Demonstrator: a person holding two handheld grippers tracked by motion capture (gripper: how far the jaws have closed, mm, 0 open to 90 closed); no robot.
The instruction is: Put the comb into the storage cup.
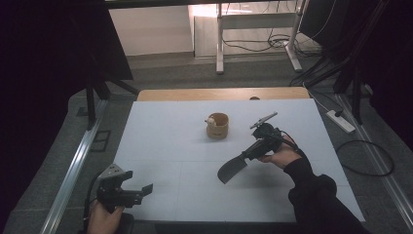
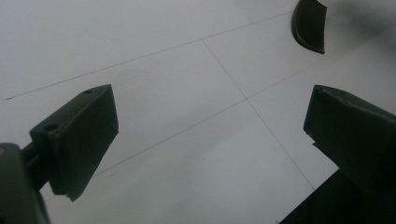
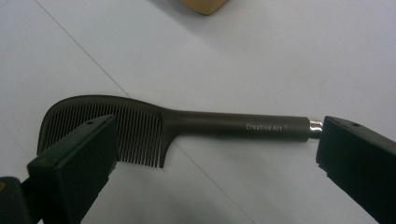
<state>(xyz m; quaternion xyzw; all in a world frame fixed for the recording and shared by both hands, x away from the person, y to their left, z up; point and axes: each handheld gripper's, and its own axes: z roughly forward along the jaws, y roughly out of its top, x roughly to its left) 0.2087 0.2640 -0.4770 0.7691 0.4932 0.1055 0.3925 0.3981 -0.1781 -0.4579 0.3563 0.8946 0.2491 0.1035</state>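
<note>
One dark comb (image 3: 154,123) is seen lying flat on the white desk (image 1: 160,136), a little in front of the single wooden cup (image 1: 217,126) and to its right. The right gripper (image 1: 253,148) is placed over the comb with its jaws wide apart, one over the teeth and one at the handle end; nothing is gripped. The left gripper (image 1: 136,190), well apart from the cup at the near left, is held wide open and empty. Two grippers are counted.
</note>
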